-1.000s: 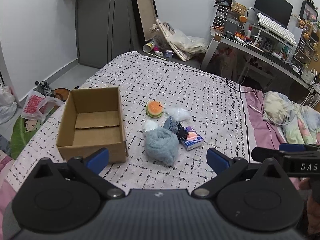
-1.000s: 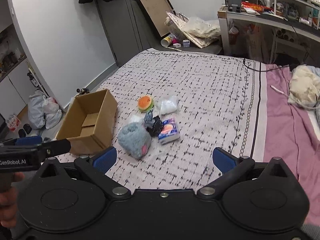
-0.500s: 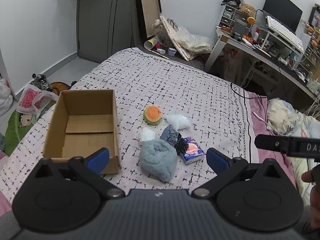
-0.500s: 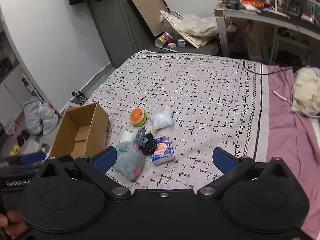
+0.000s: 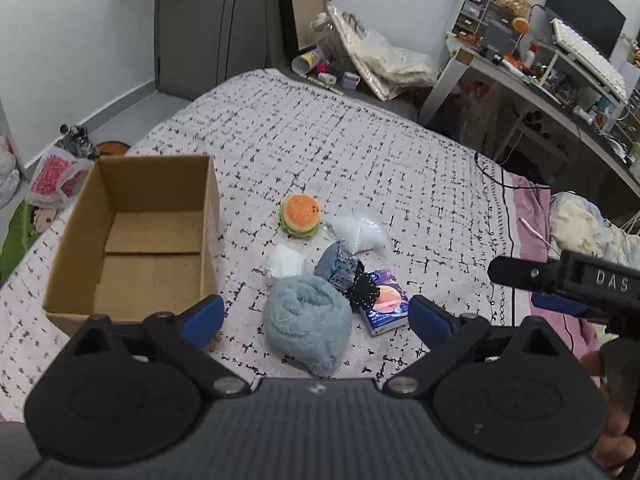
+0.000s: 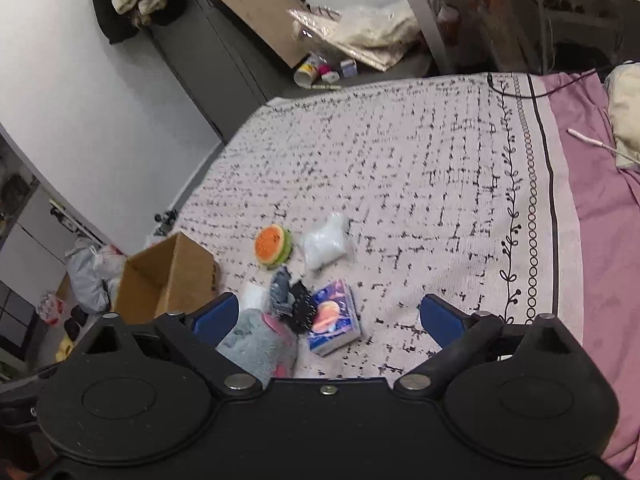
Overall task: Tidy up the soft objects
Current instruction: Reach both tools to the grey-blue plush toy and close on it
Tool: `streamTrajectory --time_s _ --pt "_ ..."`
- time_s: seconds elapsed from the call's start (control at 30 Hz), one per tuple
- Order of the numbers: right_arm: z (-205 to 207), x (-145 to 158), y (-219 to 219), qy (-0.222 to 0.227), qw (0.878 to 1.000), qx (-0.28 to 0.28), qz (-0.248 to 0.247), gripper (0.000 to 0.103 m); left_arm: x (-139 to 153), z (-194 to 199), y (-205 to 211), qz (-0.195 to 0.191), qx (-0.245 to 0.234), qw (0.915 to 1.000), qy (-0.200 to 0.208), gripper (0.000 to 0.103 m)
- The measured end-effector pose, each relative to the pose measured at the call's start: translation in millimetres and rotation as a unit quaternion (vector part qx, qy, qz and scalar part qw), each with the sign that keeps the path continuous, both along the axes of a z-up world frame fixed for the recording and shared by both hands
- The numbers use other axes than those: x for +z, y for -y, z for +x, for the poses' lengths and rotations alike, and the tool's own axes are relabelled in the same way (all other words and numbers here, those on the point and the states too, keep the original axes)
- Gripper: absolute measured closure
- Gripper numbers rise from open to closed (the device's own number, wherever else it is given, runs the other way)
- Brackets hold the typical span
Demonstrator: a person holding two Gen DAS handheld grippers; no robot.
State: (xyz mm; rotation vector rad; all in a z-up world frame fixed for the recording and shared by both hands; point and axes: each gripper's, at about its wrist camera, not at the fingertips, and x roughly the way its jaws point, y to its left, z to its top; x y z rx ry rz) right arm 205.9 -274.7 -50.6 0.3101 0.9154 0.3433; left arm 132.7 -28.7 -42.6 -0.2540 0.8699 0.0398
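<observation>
Six soft things lie bunched near the middle of the bed [image 5: 400, 152], just right of one box [image 5: 132, 236]: a fluffy grey-blue bundle [image 5: 308, 322], rounded and lumpy, nearest the cameras; a small white wad [image 5: 285, 261] touching its far edge; a rolled grey knit piece with black lace [image 5: 345, 276] beside it; a flat, glossy tissue pack [image 5: 384, 304] printed in blue and orange, partly under the lace; a crinkly clear bag of white stuffing [image 5: 360, 232]; and a round plush burger [image 5: 300, 215], orange on top with a green rim, farthest back. From the right wrist the bundle [image 6: 260, 346] shows a pink patch, and the burger [image 6: 274, 247] leans on its edge. Plain brown cardboard, the box is open-topped and rectangular, with only its flat inner flaps showing. A woven, pinkish-white cover with black dash marks spreads over the bed, giving way to a mauve sheet [image 6: 600, 200] at the right. Both grippers are spread wide with jaws closing, pads touching nothing. Seen from its wrist camera, the left gripper [image 5: 306, 318] frames the bundle without contact; the right gripper [image 6: 328, 318] likewise frames the tissue pack [image 6: 334, 322] and lace. Blue pads tip all four fingers.
</observation>
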Motion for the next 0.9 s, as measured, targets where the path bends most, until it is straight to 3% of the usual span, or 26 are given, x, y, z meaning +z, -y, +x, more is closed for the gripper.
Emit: streamTrajectory --time_s 0.17,0.27,0.4,0.53,0.7,0.9 --pt "9.5 -13.7 4.4 -0.019 0.999 -0.010 0.031 0.012 -10.8 19.6 1.9 -0.013 0.009 0.9999 -0.006 0.012" --pt "17.0 -26.9 2.5 -0.046 0.997 -0.002 0.060 0.021 -17.2 29.7 4.3 -0.006 0.018 0.9998 -0.007 0.016" --pt "24.1 -39.1 -8.7 -0.061 0.996 0.019 0.070 0.028 -32.7 38.5 -1.3 -0.019 0.049 0.9984 -0.020 0.035" --pt "29.1 -45.1 -16.2 -0.074 0.992 0.034 0.098 0.033 -50.1 44.6 -6.4 -0.027 0.071 0.9962 -0.042 0.046" --pt "36.5 -57.0 -24.2 -0.094 0.989 0.039 0.106 0.042 -66.8 49.1 -9.1 -0.028 0.085 0.9946 -0.054 0.048" --pt "43.3 -67.3 -32.3 -0.108 0.987 0.038 0.114 0.044 -84.4 52.2 -14.1 -0.037 0.098 0.9918 -0.073 0.048"
